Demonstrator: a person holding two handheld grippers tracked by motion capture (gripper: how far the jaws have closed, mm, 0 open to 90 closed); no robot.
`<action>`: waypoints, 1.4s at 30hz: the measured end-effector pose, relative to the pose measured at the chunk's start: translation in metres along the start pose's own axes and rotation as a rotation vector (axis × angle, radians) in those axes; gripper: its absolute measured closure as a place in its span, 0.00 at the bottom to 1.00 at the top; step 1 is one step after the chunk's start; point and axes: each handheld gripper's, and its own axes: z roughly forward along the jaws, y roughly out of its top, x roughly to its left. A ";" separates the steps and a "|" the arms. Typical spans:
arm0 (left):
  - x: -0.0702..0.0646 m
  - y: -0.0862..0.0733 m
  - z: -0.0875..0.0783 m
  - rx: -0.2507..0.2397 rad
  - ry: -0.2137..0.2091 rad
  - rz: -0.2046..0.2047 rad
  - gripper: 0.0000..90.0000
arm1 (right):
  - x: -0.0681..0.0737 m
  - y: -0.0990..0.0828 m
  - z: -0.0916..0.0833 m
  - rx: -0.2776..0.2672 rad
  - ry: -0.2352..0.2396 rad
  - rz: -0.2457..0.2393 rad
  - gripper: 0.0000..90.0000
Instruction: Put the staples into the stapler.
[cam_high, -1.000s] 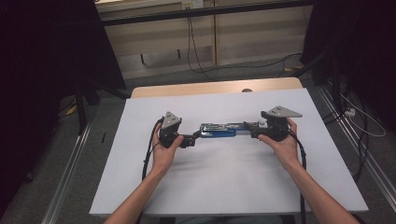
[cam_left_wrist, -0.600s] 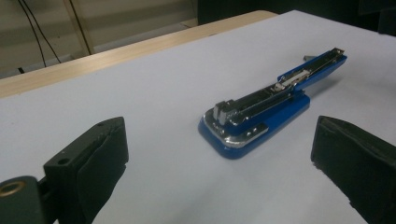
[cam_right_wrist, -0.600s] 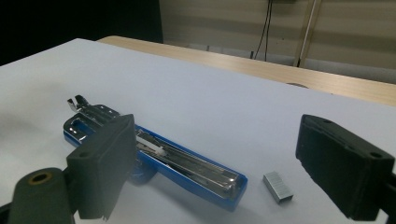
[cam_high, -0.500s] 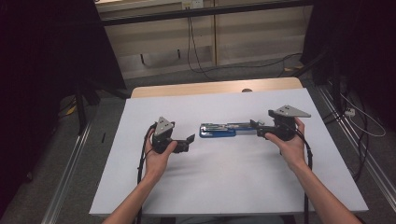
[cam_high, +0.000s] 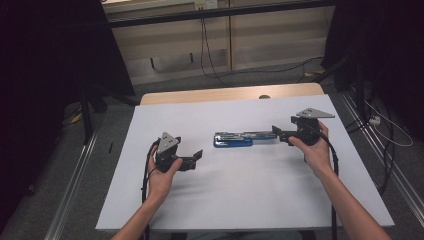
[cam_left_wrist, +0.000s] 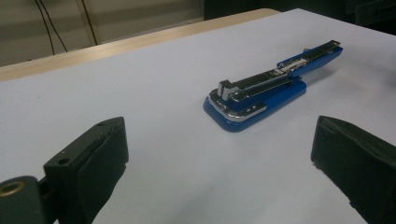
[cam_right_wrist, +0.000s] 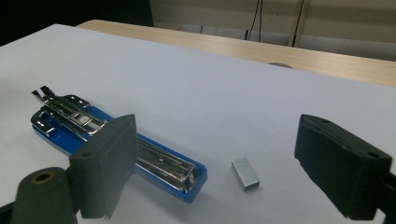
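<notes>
Blue stapler (cam_high: 234, 139) flat on the table between both wide-open, empty hand-held grippers, left (cam_high: 196, 156), right (cam_high: 278, 134).

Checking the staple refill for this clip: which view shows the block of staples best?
The right gripper view: the block of staples lies clear on the white sheet beside the blue stapler, between the open jaws. The high view is too coarse to make it out, and the left gripper view gives the stapler alone.

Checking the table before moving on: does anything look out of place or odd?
Yes. The blue stapler lies folded out flat on the white sheet, its metal staple channel exposed, and a loose block of staples sits on the sheet just off its end, outside the magazine. Both hand-held grippers are open and apart from it.
</notes>
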 end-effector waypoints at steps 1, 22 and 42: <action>-0.001 -0.001 -0.002 -0.002 0.003 0.007 0.05 | -0.001 0.002 0.000 0.005 0.001 -0.003 0.15; -0.007 -0.030 -0.050 0.011 0.037 -0.004 0.05 | -0.015 0.014 0.007 0.072 0.045 -0.011 0.14; -0.004 -0.046 -0.082 0.005 0.074 -0.047 0.04 | -0.031 0.024 0.023 0.209 0.093 0.010 0.18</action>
